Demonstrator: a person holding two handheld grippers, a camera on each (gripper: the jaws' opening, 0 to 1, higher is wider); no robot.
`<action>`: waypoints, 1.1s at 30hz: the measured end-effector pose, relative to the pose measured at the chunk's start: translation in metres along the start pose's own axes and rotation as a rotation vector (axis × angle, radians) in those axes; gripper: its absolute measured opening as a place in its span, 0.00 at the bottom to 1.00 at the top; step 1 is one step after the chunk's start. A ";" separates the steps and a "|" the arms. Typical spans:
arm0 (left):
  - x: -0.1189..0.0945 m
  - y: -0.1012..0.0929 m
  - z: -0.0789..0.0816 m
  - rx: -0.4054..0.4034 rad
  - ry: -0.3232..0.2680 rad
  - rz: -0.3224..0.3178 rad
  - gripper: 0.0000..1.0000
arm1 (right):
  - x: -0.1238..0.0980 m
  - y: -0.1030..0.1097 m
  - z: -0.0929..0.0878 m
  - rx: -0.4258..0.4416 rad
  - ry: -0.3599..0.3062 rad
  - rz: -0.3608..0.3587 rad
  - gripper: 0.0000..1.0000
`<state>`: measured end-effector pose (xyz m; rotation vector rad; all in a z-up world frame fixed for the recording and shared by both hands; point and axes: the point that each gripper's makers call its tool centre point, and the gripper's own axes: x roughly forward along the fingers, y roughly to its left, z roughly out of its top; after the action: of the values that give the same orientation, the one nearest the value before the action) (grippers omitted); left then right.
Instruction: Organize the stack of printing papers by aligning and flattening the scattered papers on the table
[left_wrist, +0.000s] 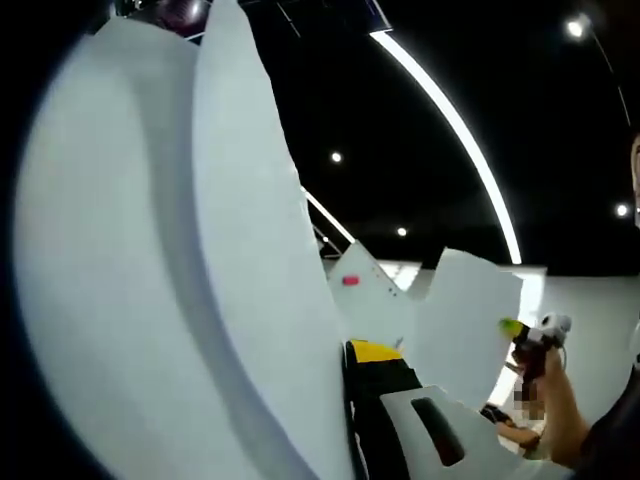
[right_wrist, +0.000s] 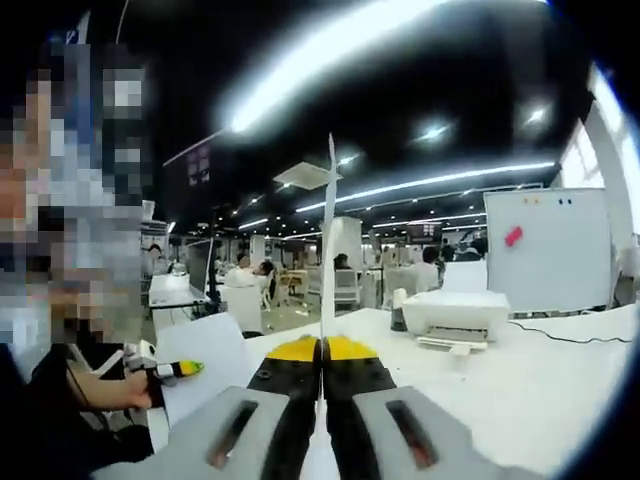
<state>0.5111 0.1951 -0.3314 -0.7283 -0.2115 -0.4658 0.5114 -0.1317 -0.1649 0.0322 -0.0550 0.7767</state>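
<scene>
A: In the left gripper view, where are the printing papers?

B: The printing papers (left_wrist: 200, 290) are lifted off the counter and stand close against the camera, broad white sheets curving over the left half of the view. The left gripper (left_wrist: 352, 352) is pinching them: its yellow-tipped fingers (left_wrist: 375, 351) press against the sheets' right edge. Right of the papers another white sheet (left_wrist: 465, 320) stands up, and beyond it a person's hand (left_wrist: 548, 385) holds a green-tipped tool (left_wrist: 512, 327).

A: Any open room there?

B: Above and right of the papers, only dark ceiling with a long light strip (left_wrist: 455, 125). The papers block everything to the left.

A: And the right gripper view?

B: There the papers (right_wrist: 327, 250) are seen edge-on, a thin upright line rising from the right gripper (right_wrist: 322, 348), whose fingers (right_wrist: 352, 350) are pressed together on it. Right of the papers, the white counter (right_wrist: 540, 390) lies open, with a white printer (right_wrist: 458, 315) and a whiteboard (right_wrist: 548, 250) further back. Left of the papers, a loose sheet (right_wrist: 205, 365) lies near a hand (right_wrist: 125, 388) holding the green-tipped tool (right_wrist: 185, 368).

A: Any readable writing?

B: None is legible in either view.
</scene>
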 end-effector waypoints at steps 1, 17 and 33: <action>0.000 0.000 0.000 0.000 0.000 0.000 0.08 | 0.000 0.002 0.001 -0.002 0.003 0.005 0.00; 0.000 0.000 0.001 -0.001 -0.002 -0.001 0.08 | 0.000 0.035 0.009 -0.067 0.034 0.100 0.00; -0.001 0.001 0.001 -0.001 -0.005 -0.001 0.08 | 0.002 0.066 0.016 -0.028 0.042 0.235 0.00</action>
<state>0.5112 0.1968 -0.3312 -0.7307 -0.2164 -0.4656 0.4657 -0.0838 -0.1487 -0.0177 -0.0302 1.0113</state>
